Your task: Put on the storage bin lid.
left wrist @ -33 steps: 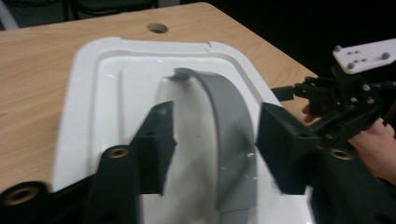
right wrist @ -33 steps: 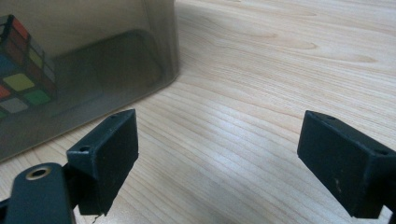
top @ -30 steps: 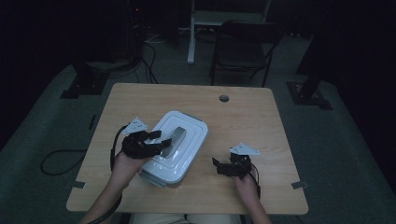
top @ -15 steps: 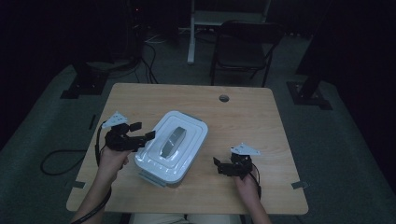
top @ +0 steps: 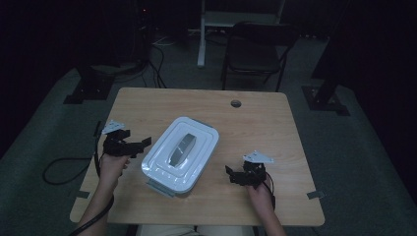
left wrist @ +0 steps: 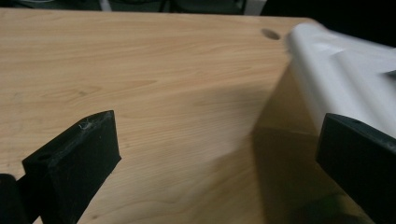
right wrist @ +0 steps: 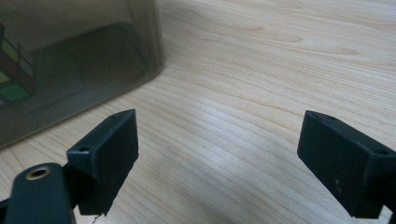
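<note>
The lidded container (top: 180, 155) lies at the middle of the high view, on the wooden surface (top: 255, 118), set diagonally, with its white lid (top: 189, 132) on and a grey handle (top: 180, 149) sunk into the lid's top. My left gripper (top: 140, 144) sits just left of it in that view; its jaws have just been opening and now stand wide, with nothing between them but bare wood. In the left gripper view the white lid edge (left wrist: 336, 79) fills the upper right of the frame, beside my right-hand jaw. My right gripper (top: 231, 174) rests at the lower right of the container, close to it, jaws wide and empty. In the right gripper view the container's smoky, see-through wall (right wrist: 79, 60) takes the upper left, and through it, at the left edge, a colourful puzzle cube (right wrist: 11, 70) shows inside.
</note>
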The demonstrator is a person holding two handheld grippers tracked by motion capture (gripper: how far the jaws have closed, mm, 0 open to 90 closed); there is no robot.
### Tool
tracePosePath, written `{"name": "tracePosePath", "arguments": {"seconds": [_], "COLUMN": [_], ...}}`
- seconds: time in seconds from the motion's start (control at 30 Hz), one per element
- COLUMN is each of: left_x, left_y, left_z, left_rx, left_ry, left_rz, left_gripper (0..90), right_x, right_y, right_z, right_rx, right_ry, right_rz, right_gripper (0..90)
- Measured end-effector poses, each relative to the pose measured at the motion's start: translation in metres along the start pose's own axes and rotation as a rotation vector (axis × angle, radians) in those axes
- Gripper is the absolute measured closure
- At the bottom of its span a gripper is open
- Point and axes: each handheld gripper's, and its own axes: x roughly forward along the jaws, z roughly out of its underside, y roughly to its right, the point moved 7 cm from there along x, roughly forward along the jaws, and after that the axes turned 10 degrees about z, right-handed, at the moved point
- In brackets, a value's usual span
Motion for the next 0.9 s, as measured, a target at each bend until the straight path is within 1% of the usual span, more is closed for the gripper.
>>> {"name": "tracePosePath", "arguments": {"seconds": [0.1,0.13,0.17,0.2,0.23,0.27,0.3,0.37,0.4,0.53,0.57,0.63,0.7,0.8,0.9], "left_x": [0.008,0.011,0.014,0.014,0.018,0.02,0.022,0.026,0.028,0.036,0.036,0.042,0.045,0.052,0.054], "left_y": [-0.01,-0.012,-0.014,-0.014,-0.017,-0.018,-0.019,-0.021,-0.021,-0.019,-0.019,-0.019,-0.017,-0.013,-0.01], "left_z": [0.011,0.014,0.018,0.018,0.023,0.025,0.027,0.031,0.033,0.041,0.041,0.045,0.047,0.051,0.053], "left_rx": [0.01,0.022,0.032,0.032,0.049,0.056,0.063,0.068,0.066,0.079,0.079,0.1,0.096,0.11,0.106], "left_ry": [-0.019,-0.015,-0.029,-0.029,-0.03,-0.032,-0.042,-0.039,-0.045,-0.052,-0.052,-0.069,-0.075,-0.096,-0.095], "left_rz": [-0.028,-0.026,-0.038,-0.038,-0.045,-0.047,-0.059,-0.073,-0.072,-0.069,-0.069,-0.081,-0.067,-0.058,-0.046], "left_gripper": [0.6,0.6,0.6,0.6,0.6,0.6,0.6,0.6,0.6,0.6,0.6,0.5,0.6,0.6,0.6], "right_x": [0.0,0.0,0.0,0.0,0.0,0.0,0.0,0.001,0.001,0.002,0.002,0.002,0.003,0.003,0.003], "right_y": [0.0,0.0,0.0,0.0,0.0,0.001,0.0,0.0,0.0,-0.001,-0.001,-0.001,-0.001,-0.003,-0.004], "right_z": [0.0,0.0,0.0,0.0,0.0,0.0,0.0,0.0,0.0,0.001,0.001,0.001,0.001,0.001,0.001], "right_rx": [-0.002,-0.001,0.001,0.001,0.002,0.004,0.006,0.007,0.006,0.002,0.002,0.005,0.008,0.012,0.016], "right_ry": [0.0,0.001,0.001,0.001,0.0,0.0,0.0,0.0,-0.001,-0.003,-0.003,-0.004,-0.005,-0.008,-0.005], "right_rz": [0.0,0.001,-0.001,-0.001,0.0,-0.001,-0.002,-0.003,-0.003,-0.002,-0.002,-0.005,-0.007,-0.012,-0.022], "right_gripper": [12.4,12.4,12.4,12.4,12.4,12.4,12.4,12.4,12.4,12.4,12.4,12.4,12.4,12.4,12.4]}}
